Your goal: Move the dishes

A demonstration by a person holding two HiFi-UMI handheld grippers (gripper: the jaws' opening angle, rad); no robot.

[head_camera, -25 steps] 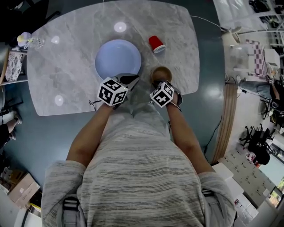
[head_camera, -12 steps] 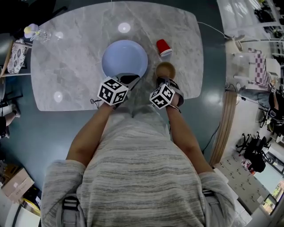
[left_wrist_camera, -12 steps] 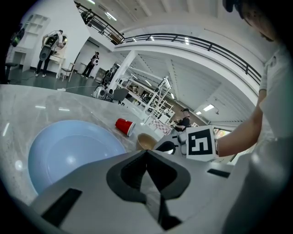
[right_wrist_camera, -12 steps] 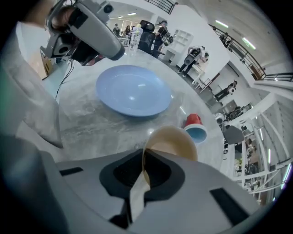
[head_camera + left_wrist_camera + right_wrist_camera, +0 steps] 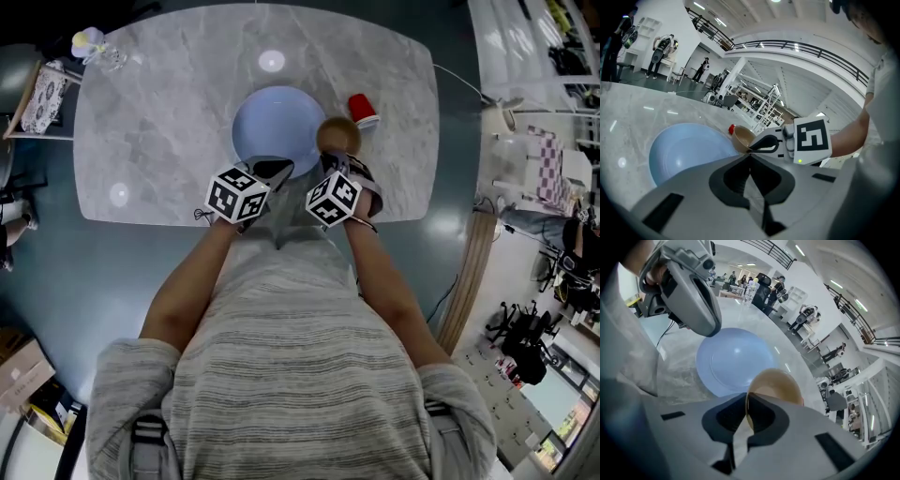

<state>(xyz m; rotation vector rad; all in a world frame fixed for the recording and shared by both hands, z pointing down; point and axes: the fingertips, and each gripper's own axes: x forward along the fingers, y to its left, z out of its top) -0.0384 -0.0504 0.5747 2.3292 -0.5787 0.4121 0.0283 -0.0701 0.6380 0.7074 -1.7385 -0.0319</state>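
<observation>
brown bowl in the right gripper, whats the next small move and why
Probably carry the brown bowl left, as the head view shows it, to the middle of the blue plate and lower it in. The right gripper has just been closing and now pinches the bowl's rim. The bowl is held over the plate's right edge, and the plate is empty.

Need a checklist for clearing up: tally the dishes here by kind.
plate: 1
bowl: 1
cup: 1
Total: 3
</observation>
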